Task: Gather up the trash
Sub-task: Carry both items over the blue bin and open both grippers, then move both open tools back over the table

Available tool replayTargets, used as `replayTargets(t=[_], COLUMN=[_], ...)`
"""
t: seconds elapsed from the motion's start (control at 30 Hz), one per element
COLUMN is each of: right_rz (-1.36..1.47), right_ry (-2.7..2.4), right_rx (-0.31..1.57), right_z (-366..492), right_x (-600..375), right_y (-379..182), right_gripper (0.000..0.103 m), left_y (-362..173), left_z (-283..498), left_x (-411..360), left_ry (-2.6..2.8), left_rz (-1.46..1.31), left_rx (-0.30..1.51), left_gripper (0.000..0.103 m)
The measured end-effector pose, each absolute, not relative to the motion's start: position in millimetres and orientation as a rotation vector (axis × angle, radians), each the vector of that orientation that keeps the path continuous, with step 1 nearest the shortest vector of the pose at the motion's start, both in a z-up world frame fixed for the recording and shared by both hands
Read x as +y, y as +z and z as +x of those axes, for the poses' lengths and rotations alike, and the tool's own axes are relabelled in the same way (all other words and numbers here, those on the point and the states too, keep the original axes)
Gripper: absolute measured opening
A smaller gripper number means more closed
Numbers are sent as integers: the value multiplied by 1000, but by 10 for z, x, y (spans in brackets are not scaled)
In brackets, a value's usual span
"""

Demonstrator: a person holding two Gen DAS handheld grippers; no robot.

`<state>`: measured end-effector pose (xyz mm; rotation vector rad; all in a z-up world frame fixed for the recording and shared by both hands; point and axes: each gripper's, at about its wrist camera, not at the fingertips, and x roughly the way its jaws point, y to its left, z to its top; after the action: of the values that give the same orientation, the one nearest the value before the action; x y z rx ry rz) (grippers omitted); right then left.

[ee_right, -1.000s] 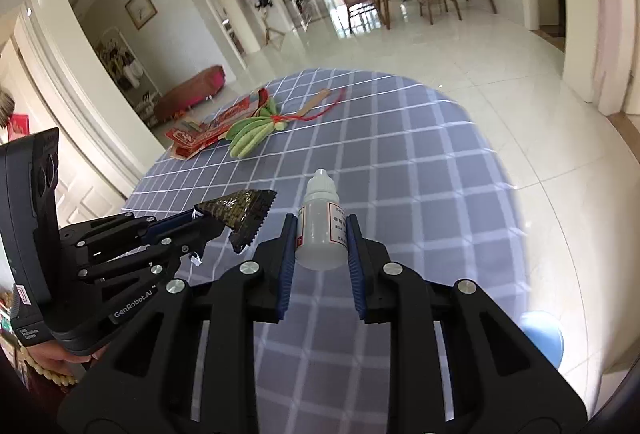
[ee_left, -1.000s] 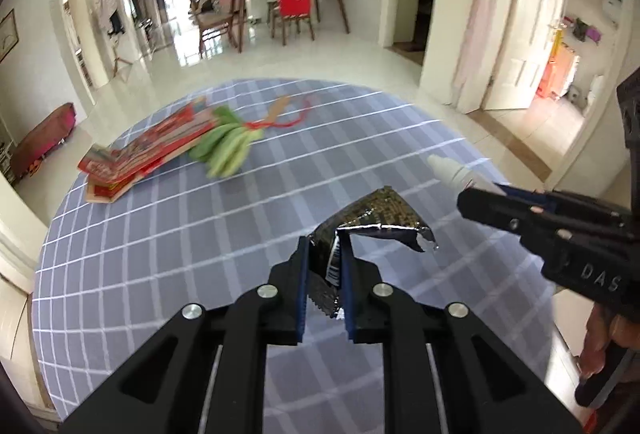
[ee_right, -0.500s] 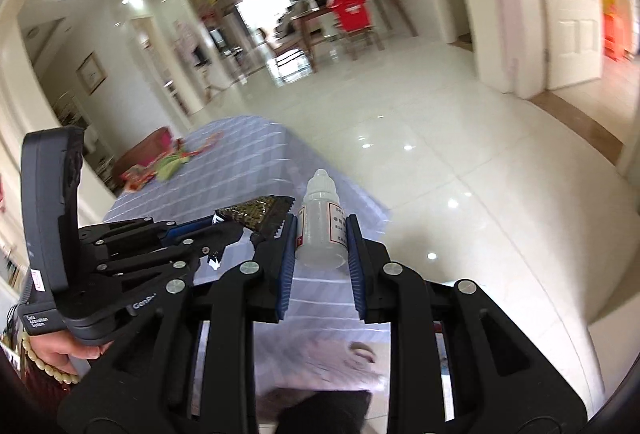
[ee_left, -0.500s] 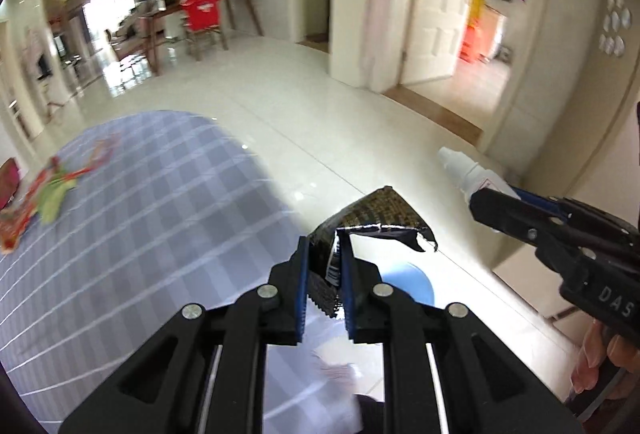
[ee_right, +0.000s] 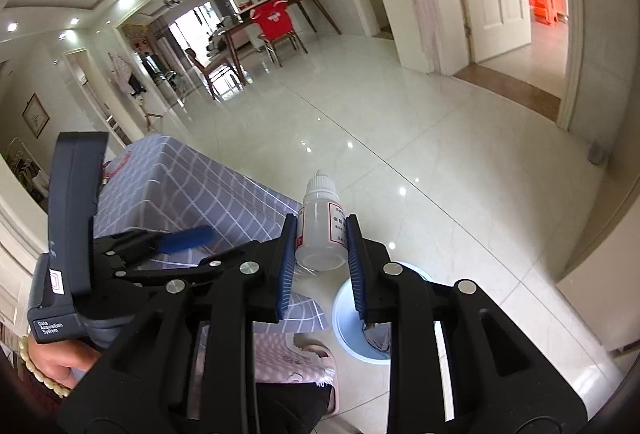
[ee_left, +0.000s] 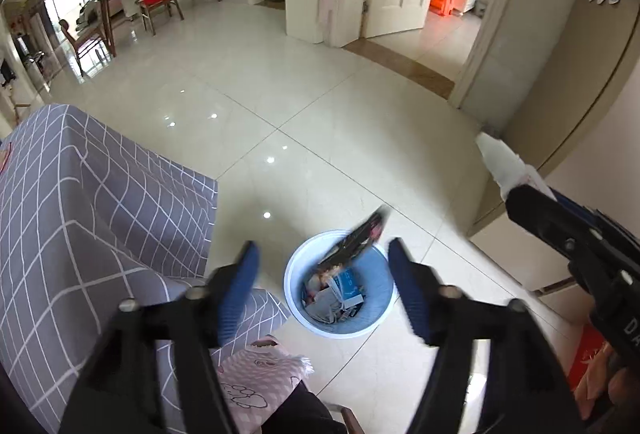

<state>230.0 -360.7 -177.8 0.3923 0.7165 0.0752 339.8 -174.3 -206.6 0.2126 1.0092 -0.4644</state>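
Observation:
My left gripper [ee_left: 322, 266] is open above a light blue trash bin [ee_left: 372, 318] on the floor. The dark foil wrapper [ee_left: 358, 238] is out of the gripper and blurred in the air at the bin's rim. Several scraps lie in the bin. My right gripper [ee_right: 321, 254] is shut on a small white dropper bottle [ee_right: 322, 230], held upright above and left of the bin [ee_right: 344, 318]. The bottle's tip [ee_left: 498, 160] also shows at the right of the left wrist view.
The table with the grey checked cloth [ee_left: 80, 218] stands left of the bin. A pink patterned cloth [ee_left: 260, 370] lies below the grippers. Shiny tiled floor [ee_left: 320, 106] spreads ahead. A wall and door frame [ee_left: 560, 114] stand to the right.
Both grippers swung from over the table to above the bin. My left gripper opened and let go of the foil wrapper, which is dropping towards the bin. The right still holds the bottle.

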Motion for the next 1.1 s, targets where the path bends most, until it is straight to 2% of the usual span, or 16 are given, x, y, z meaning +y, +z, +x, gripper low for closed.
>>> replayTargets(t=[0.8, 0.87, 0.9, 1.1], right_rz=[409, 405, 407, 407], right_ry=[102, 85, 75, 68], right_rx=[756, 755, 755, 753], right_z=[2496, 2525, 2533, 2543], right_x=[-3648, -3651, -3653, -3657], right_y=[-1981, -2005, -2010, -1999], right_gripper=[25, 42, 56, 56], left_y=[-2029, -2004, -1995, -1928], left_z=[3476, 3485, 3486, 3478], left_x=[-1576, -1559, -1549, -1480], left_ry=[-409, -404, -404, -403], left_rz=[204, 202, 201, 188], left_rx=[980, 972, 969, 948], left_gripper=[68, 69, 69, 70])
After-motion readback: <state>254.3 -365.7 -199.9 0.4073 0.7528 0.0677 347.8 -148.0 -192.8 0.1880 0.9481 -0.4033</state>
